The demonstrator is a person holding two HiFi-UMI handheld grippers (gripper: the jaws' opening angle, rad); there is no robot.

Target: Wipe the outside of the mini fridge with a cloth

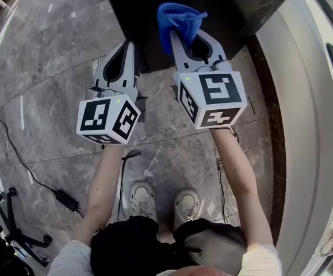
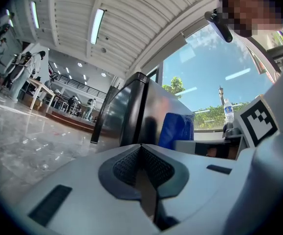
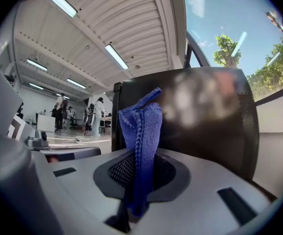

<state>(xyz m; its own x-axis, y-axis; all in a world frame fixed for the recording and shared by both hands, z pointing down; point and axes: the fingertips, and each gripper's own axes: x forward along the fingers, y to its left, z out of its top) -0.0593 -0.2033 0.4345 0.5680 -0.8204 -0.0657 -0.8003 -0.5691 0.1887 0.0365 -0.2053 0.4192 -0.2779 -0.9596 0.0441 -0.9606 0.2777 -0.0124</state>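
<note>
In the head view I am looking down past my two arms at a grey marble floor (image 1: 51, 68), with my shoes (image 1: 143, 199) at the bottom centre of the frame. My left hand-held gripper (image 1: 128, 46) is pointing up the frame at centre left, its jaws drawn together. My right hand-held gripper (image 1: 183, 39) is sitting just right of it and is clenching a blue cloth (image 1: 180, 17). The cloth is bunching above the jaw tips, against the dark face of the mini fridge (image 1: 229, 4) that is filling the top centre. Whether the cloth is touching the fridge I cannot tell here. A black cable (image 1: 16, 148) is trailing across the floor at lower left. In the left gripper view, the jaws are pressing flat against each other at lower centre with nothing between them. Beyond them the fridge is standing at centre with the cloth just to its right, and the marker cube (image 2: 259, 121) of my right hand-held gripper is showing at the right edge. In the right gripper view, the jaws are gripping the cloth, which is rising upright out of them at the centre of the frame. The fridge is filling the middle and right behind it.
</note>
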